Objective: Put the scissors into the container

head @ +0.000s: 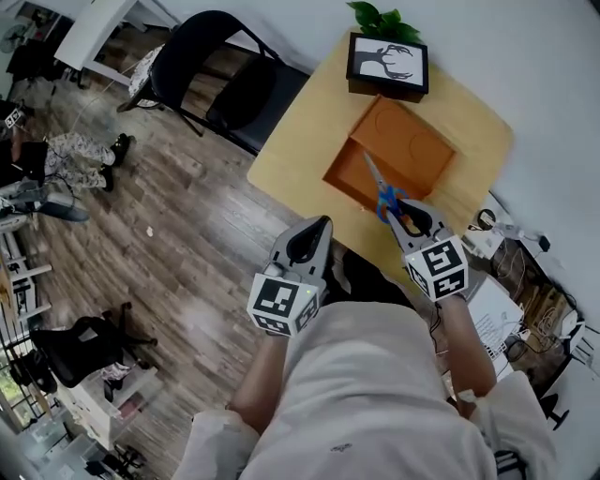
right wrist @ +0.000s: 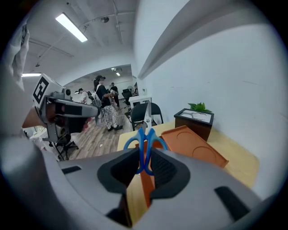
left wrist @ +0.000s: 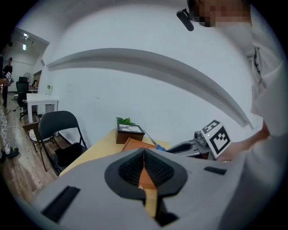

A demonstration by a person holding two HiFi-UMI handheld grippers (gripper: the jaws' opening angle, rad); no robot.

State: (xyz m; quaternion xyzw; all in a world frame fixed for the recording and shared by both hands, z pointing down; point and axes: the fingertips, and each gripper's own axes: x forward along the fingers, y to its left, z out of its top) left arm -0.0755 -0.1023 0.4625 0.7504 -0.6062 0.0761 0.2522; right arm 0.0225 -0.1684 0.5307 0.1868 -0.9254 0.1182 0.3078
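Right tongs [head: 398, 214] pinch the scissors [head: 379, 186] by their blue handles, frame centre; probably light, rigid, pivot-prone. Left tongs [head: 319, 232] clenched, empty.

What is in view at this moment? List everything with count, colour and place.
scissors: one, blue handles and silver blades, blades over the container's near part
container: one, orange, shallow, on the table
table: one, light wood, under the container
framed picture: one, black frame with a deer silhouette, at the table's far end
plant: one, green, behind the framed picture
chair: one, black, left of the table
left hand-held gripper: one, grey, jaws together, empty
right hand-held gripper: one, grey, jaws shut on the scissors' handles
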